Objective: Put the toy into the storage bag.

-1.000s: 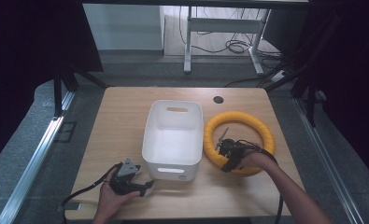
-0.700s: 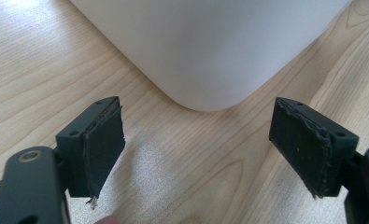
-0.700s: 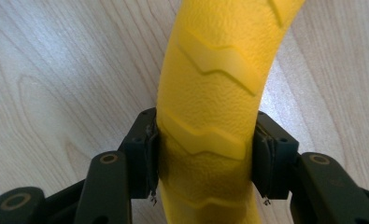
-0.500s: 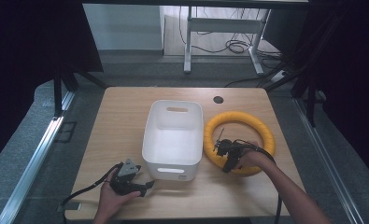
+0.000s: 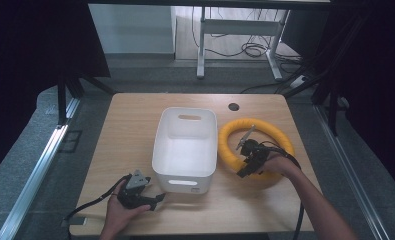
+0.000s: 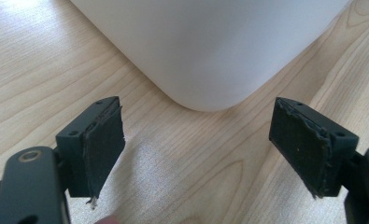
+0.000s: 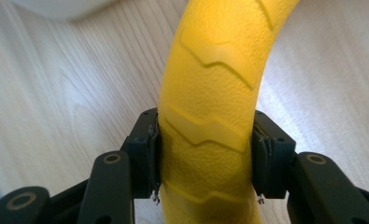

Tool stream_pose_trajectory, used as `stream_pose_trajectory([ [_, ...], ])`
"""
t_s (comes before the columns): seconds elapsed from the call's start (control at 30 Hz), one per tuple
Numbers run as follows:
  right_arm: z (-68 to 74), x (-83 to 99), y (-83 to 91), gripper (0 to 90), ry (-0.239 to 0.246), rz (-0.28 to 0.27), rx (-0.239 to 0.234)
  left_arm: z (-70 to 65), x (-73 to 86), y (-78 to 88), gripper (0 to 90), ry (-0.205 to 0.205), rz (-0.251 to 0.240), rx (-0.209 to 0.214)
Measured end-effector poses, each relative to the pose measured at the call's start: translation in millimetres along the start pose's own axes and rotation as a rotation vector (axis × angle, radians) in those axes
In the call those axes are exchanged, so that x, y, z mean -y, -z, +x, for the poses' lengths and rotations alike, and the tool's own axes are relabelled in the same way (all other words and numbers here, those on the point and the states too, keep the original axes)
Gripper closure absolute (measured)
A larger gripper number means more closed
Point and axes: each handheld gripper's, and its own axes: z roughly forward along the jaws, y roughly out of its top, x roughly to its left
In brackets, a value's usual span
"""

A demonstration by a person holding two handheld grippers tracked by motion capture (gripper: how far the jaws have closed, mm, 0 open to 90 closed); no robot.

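Right now the right gripper (image 7: 205, 156) clamps the yellow ring (image 5: 257, 150) at about 7 o'clock on its loop, at 3 o'clock of the white bin (image 5: 186, 150). Lift level and clear the bin rim. Left gripper (image 6: 198, 149) stands wide, empty, at the bin corner. No readable writing.

Evenly lit wooden surface (image 5: 135, 130) amid dark surroundings, soft high view, pale glare on the wood grain in both gripper views, near jaw bases slightly blurred
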Motion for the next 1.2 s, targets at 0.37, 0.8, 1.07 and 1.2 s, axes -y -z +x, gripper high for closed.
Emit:
stream_pose_trajectory([
  [0.37,-11.4,1.3,19.6,51.8,-0.04,-0.107,-0.067,0.0,0.1,-1.0,18.1,-0.001,0.004,0.003],
  [0.8,-22.4,0.5,35.8,51.8,-0.082,-0.196,-0.118,0.3,0.0,-1.5,18.1,0.0,0.004,0.005],
  [1.07,-31.1,0.3,48.4,51.8,-0.119,-0.265,-0.137,0.5,-0.1,-1.1,18.1,-0.001,0.003,0.004],
  [1.2,-34.2,3.0,53.8,51.7,-0.135,-0.305,-0.141,0.3,0.0,-1.6,18.1,-0.002,0.005,0.005],
])
